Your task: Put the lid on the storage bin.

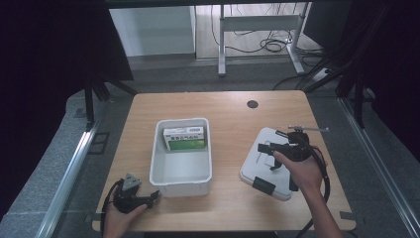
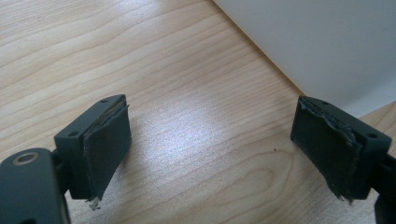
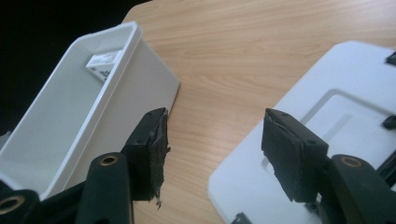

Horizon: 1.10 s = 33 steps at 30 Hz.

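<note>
Centre frame: white bin (image 1: 181, 171) holding green box (image 1: 185, 137) | right: lid (image 1: 257, 166) under my right claw (image 3: 212, 154), released | lower left: left claw (image 2: 210, 144), released, idle | step, by my guess: fetching lid; next needs grip on its edge.

wooden table (image 1: 233, 111) carries white bin (image 1: 181, 173) and lid (image 1: 257, 166).
</note>
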Each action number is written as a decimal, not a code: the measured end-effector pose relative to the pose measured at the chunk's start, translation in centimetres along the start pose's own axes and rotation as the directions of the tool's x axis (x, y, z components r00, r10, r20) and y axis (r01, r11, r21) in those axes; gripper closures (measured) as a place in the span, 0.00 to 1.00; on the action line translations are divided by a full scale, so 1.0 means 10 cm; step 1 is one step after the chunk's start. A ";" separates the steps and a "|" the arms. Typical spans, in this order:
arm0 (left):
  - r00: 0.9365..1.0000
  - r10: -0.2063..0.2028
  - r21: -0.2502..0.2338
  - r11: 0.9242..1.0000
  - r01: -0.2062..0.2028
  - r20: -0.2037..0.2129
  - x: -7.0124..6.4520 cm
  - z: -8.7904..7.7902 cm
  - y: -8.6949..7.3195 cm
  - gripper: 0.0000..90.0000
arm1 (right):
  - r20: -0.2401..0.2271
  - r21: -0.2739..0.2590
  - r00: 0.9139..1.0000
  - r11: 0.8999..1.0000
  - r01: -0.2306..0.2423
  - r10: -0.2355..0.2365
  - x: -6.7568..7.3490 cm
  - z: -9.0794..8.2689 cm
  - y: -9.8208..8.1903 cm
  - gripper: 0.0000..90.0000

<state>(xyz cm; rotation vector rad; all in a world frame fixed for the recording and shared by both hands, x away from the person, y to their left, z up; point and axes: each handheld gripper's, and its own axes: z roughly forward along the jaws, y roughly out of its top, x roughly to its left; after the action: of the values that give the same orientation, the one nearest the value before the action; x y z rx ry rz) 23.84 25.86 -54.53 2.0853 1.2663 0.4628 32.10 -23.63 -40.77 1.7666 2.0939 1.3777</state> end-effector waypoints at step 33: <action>1.000 -0.003 0.000 1.000 0.003 0.001 0.00 0.00 0.00 0.13 | 0.190 -0.012 0.976 0.994 -0.108 0.108 -0.48 -0.08 0.16 0.48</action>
<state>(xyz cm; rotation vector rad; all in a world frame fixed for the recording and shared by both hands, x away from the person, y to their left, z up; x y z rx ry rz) 23.79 25.85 -54.53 2.0831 1.2688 0.4600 34.42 -28.13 -41.48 1.9520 1.9251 1.1783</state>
